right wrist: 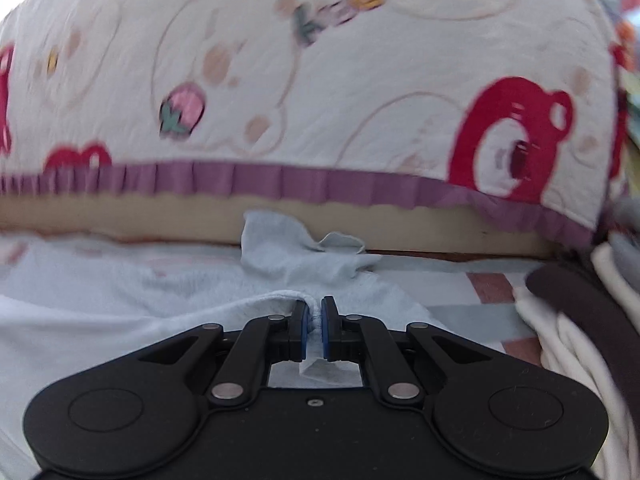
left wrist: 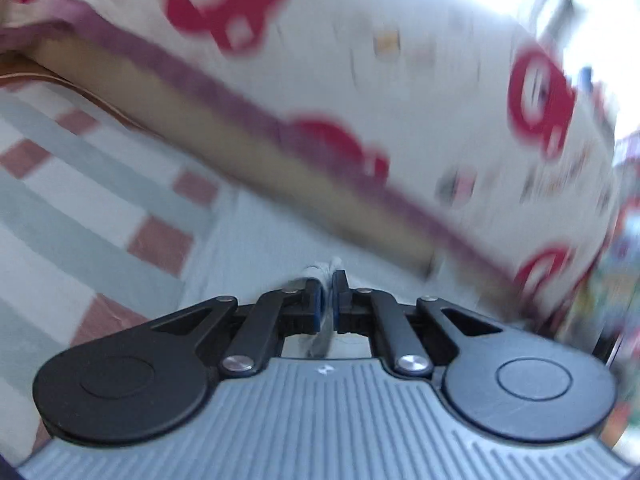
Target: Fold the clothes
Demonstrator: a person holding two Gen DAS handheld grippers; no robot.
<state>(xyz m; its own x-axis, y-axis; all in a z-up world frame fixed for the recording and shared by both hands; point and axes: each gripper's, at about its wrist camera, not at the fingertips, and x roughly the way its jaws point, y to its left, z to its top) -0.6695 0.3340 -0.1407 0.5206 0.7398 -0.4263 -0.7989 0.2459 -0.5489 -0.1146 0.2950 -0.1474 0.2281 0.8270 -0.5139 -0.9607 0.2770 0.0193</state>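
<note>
A pale blue garment (right wrist: 132, 280) lies spread on a striped mat, with a crumpled flap (right wrist: 296, 248) standing up at its far edge. My right gripper (right wrist: 316, 312) is shut on a rolled hem of this garment, which bunches between the blue pads. In the left wrist view, my left gripper (left wrist: 327, 286) is shut on a thin fold of the same pale blue garment (left wrist: 256, 240), and the cloth runs down between the fingers. That view is blurred and tilted.
A checked mat (left wrist: 80, 200) with grey, white and pink squares lies underneath. Behind it runs a bed edge with a white cover (right wrist: 320, 80) printed with red bears and a purple frill (right wrist: 280, 182). White and dark brown clothes (right wrist: 576, 320) are piled at the right.
</note>
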